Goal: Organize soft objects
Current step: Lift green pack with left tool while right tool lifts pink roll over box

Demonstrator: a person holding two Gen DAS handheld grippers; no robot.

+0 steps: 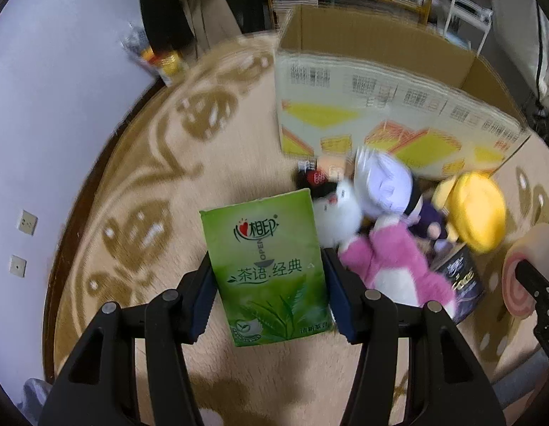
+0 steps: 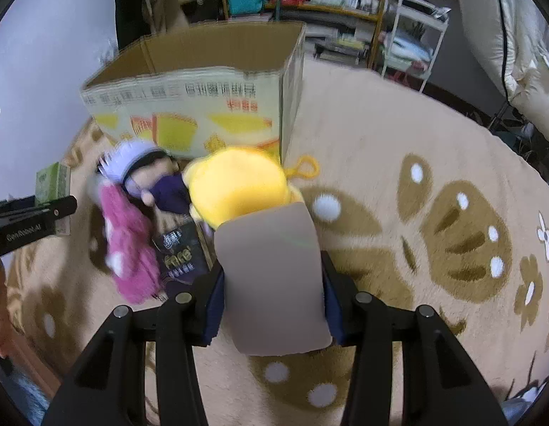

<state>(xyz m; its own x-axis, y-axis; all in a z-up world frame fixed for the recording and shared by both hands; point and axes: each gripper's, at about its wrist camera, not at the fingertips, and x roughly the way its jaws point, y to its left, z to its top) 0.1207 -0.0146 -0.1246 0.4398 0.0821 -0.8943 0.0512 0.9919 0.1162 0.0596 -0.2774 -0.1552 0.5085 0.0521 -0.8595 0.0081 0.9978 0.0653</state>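
Note:
My left gripper is shut on a green tissue pack, held upright above the rug. My right gripper is shut on a beige roll cushion; the left wrist view shows its pink swirl end. Between the two grippers lies a pile of toys: a pink plush, a white plush, a doll with a lavender hat and a yellow plush. Behind the pile stands an open cardboard box. The right wrist view shows the left gripper at the left edge, with the green pack.
A dark printed carton lies under the toys. The patterned beige rug stretches to the right. Shelves and a white cart stand behind the box. A pale wall is at the left.

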